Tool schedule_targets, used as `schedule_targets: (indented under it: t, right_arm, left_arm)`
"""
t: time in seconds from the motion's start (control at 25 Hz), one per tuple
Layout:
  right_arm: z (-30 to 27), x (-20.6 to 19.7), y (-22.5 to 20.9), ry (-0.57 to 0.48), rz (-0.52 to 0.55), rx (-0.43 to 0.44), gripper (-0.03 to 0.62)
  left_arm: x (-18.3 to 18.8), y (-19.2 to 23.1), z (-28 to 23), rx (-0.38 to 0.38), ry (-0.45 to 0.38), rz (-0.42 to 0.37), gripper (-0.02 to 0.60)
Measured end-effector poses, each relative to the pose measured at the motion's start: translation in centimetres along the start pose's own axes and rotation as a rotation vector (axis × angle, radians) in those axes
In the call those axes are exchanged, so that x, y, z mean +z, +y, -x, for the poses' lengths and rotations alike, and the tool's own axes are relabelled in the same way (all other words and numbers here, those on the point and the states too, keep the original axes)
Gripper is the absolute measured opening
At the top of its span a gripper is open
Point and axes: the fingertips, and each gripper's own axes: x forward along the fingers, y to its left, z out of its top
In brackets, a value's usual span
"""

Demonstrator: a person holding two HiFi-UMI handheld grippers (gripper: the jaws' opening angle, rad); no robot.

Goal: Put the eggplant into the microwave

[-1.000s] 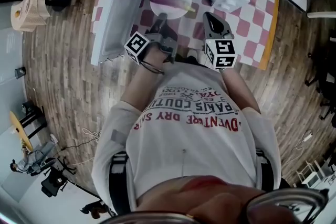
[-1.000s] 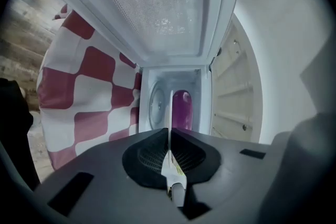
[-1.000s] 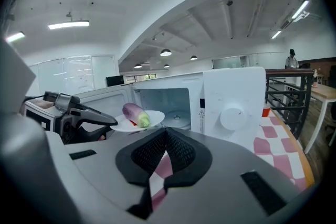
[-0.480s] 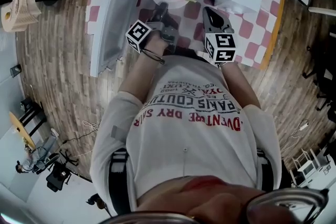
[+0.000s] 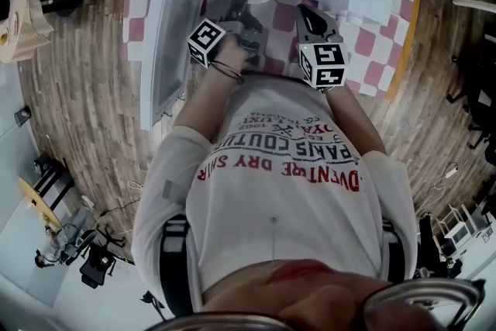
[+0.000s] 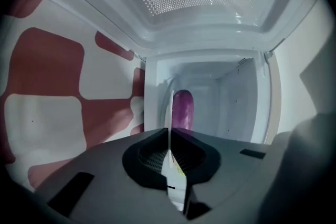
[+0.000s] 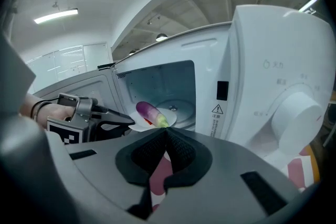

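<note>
Left tongs (image 6: pixel 169 135) clamped on plate (image 6: pixel 175 181) with eggplant (image 6: pixel 183 107), seemingly inside microwave (image 7: pixel 273 86); right tongs (image 7: pixel 167 129) closed.

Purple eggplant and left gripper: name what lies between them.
The round white plate: the left gripper clamps its rim and the long purple eggplant lies on it, shown in the right gripper view.

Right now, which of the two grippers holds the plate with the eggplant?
The left gripper: it clamps the rim of the plate bearing the eggplant; the right gripper holds nothing.
</note>
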Motion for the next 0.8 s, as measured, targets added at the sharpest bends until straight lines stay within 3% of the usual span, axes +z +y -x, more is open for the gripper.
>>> schedule_targets:
  t: [0.8]
  right_arm:
    - [-1.7, -1.1, 0.6, 0.047, -0.018, 0.004, 0.015]
  left_arm:
    - [0.8, 0.9, -4.1, 0.097, 0.039, -0.057, 0.034]
